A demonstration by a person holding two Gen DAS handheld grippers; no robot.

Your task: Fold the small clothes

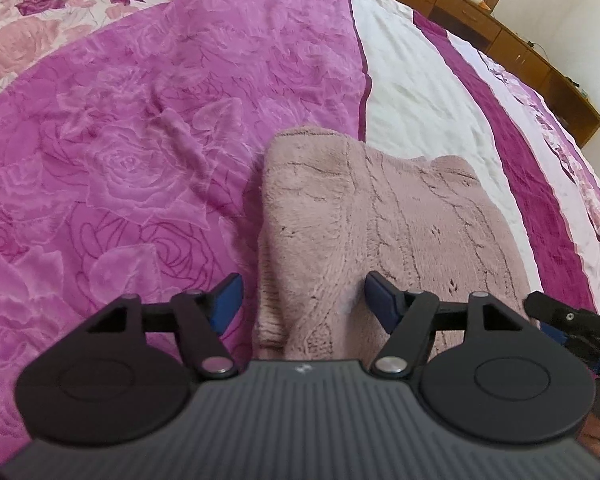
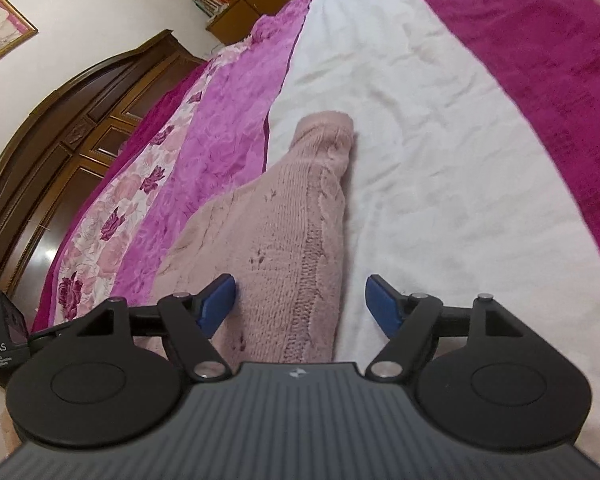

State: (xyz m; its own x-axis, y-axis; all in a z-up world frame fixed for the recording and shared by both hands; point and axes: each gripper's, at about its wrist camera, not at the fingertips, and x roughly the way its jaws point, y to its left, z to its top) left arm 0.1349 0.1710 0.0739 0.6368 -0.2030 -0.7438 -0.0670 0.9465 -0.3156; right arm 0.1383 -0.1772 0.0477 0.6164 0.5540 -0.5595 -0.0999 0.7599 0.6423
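My left gripper (image 1: 302,300) is spread wide, its blue pads (image 1: 228,300) set either side of the near left edge of the pink knitted garment (image 1: 380,220), pinching nothing. The garment lies folded across the centre of the frame, on the seam where the magenta rose bedspread (image 1: 120,140) meets the white sheet (image 1: 420,88). My right gripper (image 2: 300,304) is spread too, above the garment's right edge at lower centre; a wooden headboard (image 2: 60,120) fills the left.
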